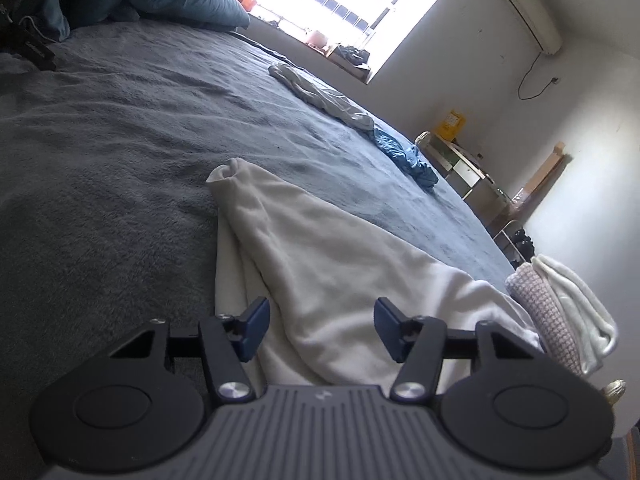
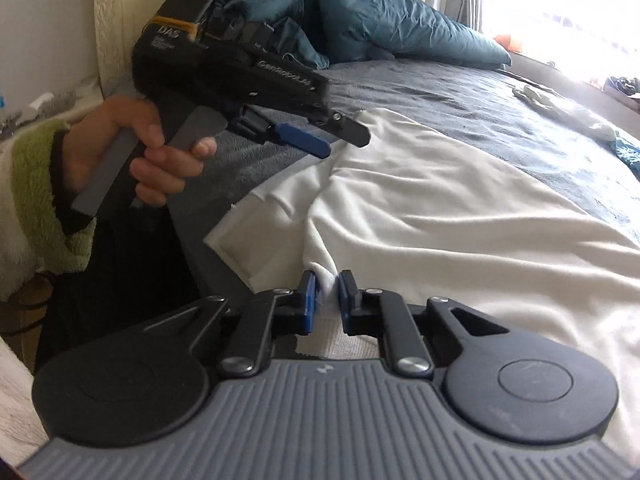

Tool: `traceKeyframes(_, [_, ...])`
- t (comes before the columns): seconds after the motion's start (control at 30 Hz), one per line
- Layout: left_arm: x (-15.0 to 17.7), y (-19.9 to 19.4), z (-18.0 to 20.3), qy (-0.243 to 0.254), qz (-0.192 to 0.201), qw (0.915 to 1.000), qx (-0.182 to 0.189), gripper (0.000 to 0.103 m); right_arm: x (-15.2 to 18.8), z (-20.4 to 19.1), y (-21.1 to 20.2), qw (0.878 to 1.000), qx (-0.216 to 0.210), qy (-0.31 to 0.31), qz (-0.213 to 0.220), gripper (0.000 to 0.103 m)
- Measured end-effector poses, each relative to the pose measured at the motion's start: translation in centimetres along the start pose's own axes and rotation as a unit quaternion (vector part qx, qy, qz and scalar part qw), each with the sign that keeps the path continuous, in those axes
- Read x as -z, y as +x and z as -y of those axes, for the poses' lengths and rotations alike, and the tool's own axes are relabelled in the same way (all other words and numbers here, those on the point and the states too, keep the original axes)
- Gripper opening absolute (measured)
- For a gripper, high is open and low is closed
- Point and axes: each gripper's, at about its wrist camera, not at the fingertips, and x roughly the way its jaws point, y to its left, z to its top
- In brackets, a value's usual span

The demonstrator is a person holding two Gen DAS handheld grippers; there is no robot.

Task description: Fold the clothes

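The white garment (image 2: 420,208) lies spread on the bed (image 2: 460,96), its long axis running away from both claws; the right claw (image 2: 329,300) pinches its near hem, while the left claw (image 1: 320,328) hovers spread over the sleeve side, gripping nothing

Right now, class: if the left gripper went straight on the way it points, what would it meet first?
Most likely the white garment: the left gripper points down, open, over its folds. Depth is hard to judge.
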Motion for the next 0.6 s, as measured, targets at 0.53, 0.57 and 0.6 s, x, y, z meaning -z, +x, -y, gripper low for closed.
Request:
traceKeyframes(0.53, [1.7, 2.3, 0.6, -0.058, -0.071, 0.9951, 0.039, 0.052, -1.1, 0.7, -2.4, 0.999, -0.002, 0.017, 0.049, 0.011])
traceKeyframes(0.57, [1.8, 2.5, 0.5, -0.062, -0.073, 0.9947, 0.038, 0.052, -1.2, 0.8, -2.5, 0.998, -0.002, 0.018, 0.052, 0.011])
traceKeyframes(0.6, [1.8, 2.7, 0.4, -0.068, -0.074, 0.9943, 0.036, 0.05, -1.3, 0.8, -2.5, 0.998, -0.003, 0.019, 0.055, 0.01])
